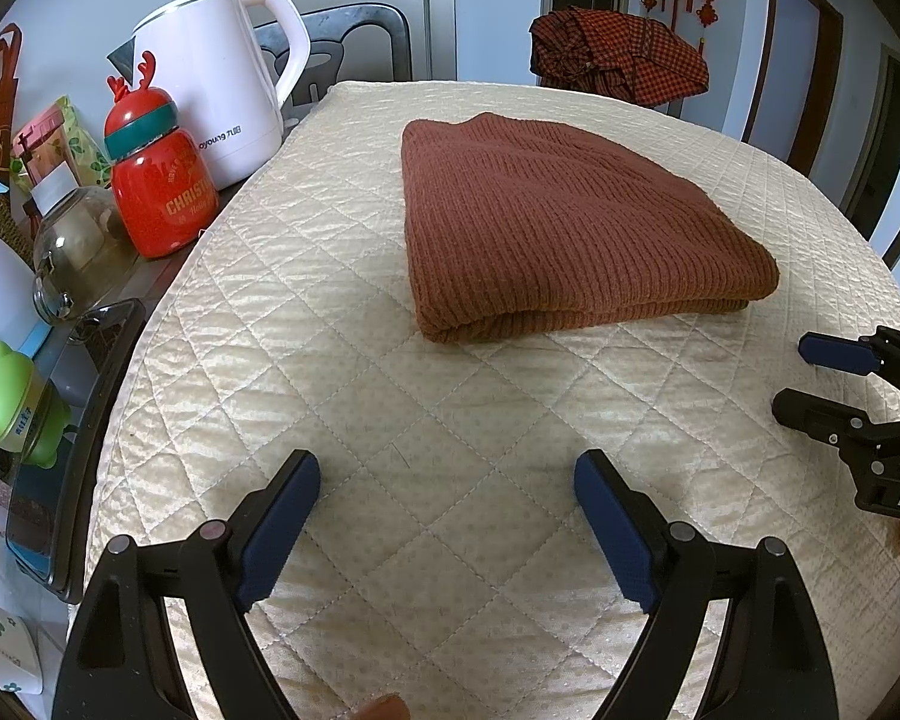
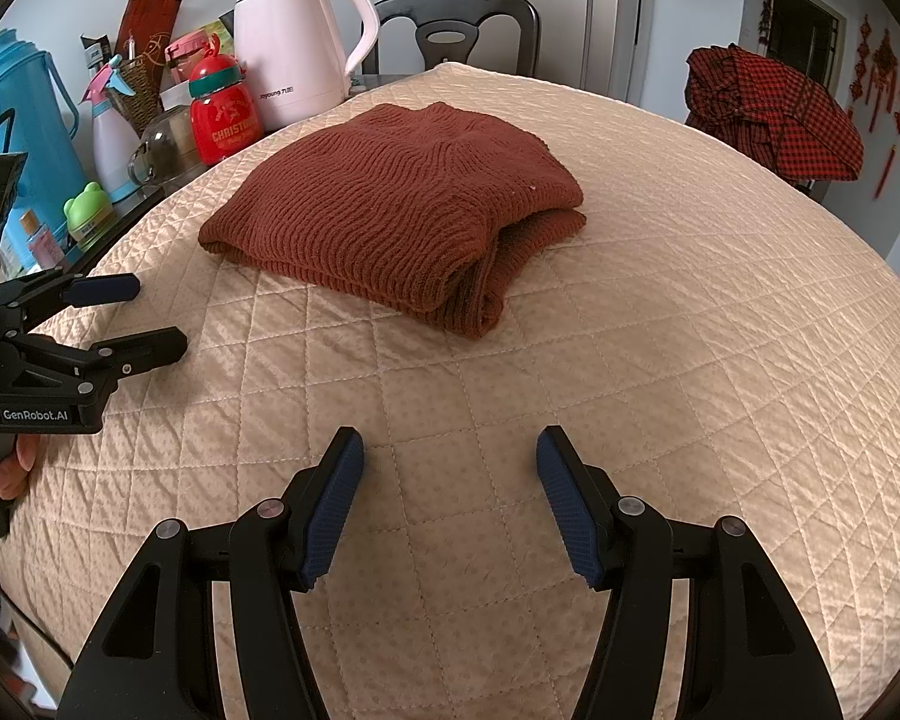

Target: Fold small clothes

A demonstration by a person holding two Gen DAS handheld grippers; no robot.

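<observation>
A cream quilted cloth with diamond stitching (image 1: 354, 396) (image 2: 660, 360) covers the table and fills most of both views. On it, toward the far middle, lies the rust-brown ribbed knit sweater (image 1: 561, 228) (image 2: 402, 210), folded into a thick, roughly rectangular stack with its layered edges showing on the near right side in the right wrist view. It lies flat on the cloth and neither tool touches it. A pale pink electric kettle with a loop handle (image 1: 222, 90) (image 2: 297, 54) stands off the cloth's far left edge, and a red-and-black checked garment (image 1: 621, 57) (image 2: 774, 114) is draped over something at the far right. The left gripper (image 1: 447, 525) (image 2: 132, 315) hovers over bare cloth near the front left, its blue-padded jaws spread wide with nothing between them. The right gripper (image 2: 450, 501) (image 1: 804, 372) sits beside it, well apart from the sweater, jaws likewise spread wide and empty. A small red antlered Christmas bottle (image 1: 162, 180) (image 2: 222, 114) stands just beside the kettle.
</observation>
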